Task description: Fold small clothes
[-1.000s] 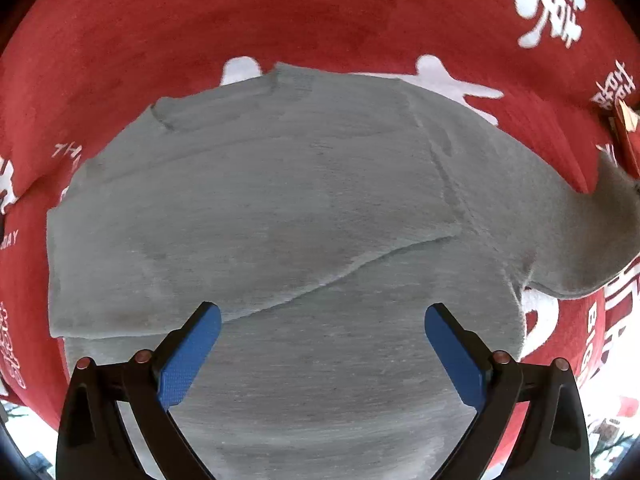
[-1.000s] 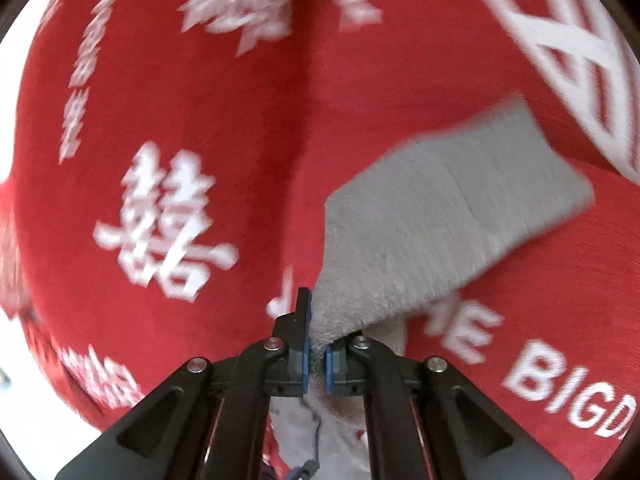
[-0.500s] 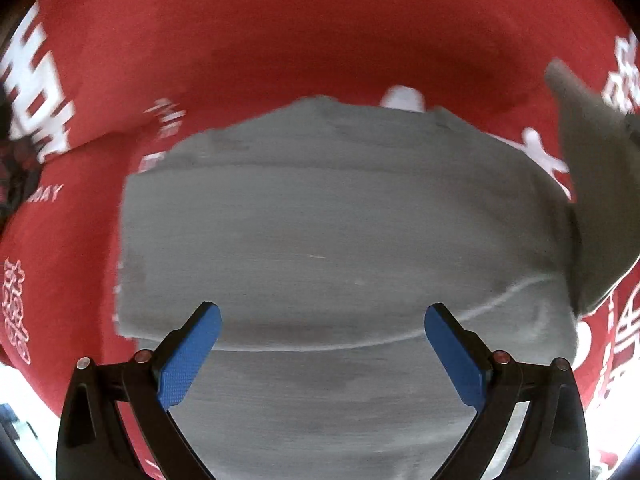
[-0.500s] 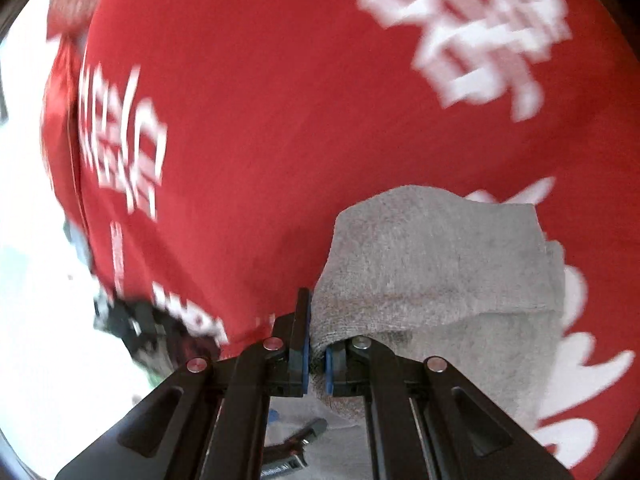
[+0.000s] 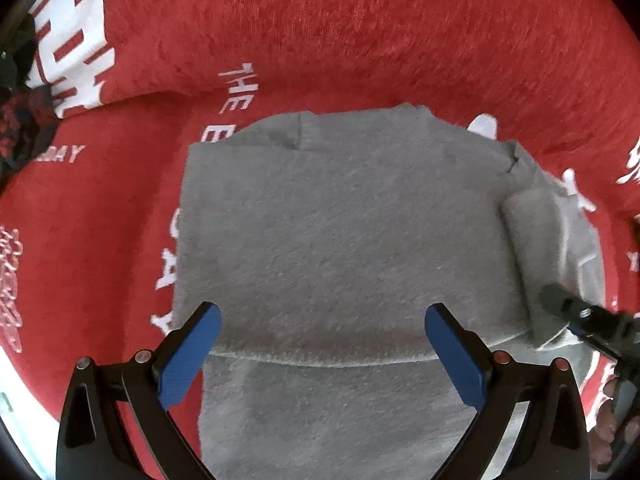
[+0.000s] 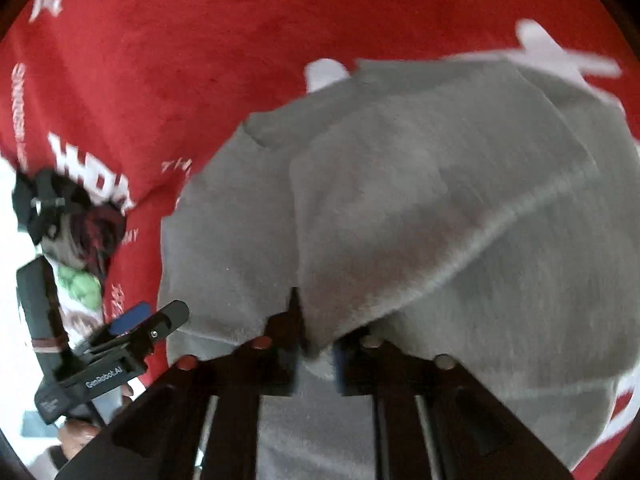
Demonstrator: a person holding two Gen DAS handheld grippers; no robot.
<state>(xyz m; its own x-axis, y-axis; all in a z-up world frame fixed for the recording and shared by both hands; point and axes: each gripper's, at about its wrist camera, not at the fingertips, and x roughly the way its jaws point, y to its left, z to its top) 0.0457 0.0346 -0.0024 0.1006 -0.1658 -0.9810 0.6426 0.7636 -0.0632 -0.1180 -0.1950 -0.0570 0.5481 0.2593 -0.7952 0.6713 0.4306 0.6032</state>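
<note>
A small grey fleece garment (image 5: 340,240) lies on the red cloth with white lettering (image 5: 320,40). Its left part is folded over the body. My left gripper (image 5: 320,344) is open and empty, hovering over the garment's lower middle. My right gripper (image 6: 314,344) is shut on the garment's right sleeve (image 6: 420,208), which it has carried over onto the body. In the left wrist view the sleeve (image 5: 536,248) lies along the garment's right side, with the right gripper (image 5: 576,316) at its lower end. The left gripper also shows in the right wrist view (image 6: 136,320).
The red cloth shows around the garment on the top, left and right. A dark red and black bundle (image 5: 20,120) sits at the far left edge; it also shows in the right wrist view (image 6: 88,232). Pale floor (image 6: 8,280) shows beyond the cloth's edge.
My right gripper has swung the sleeve from out on the right across onto the garment's body. My left gripper has stayed open and has shifted to the right over the garment.
</note>
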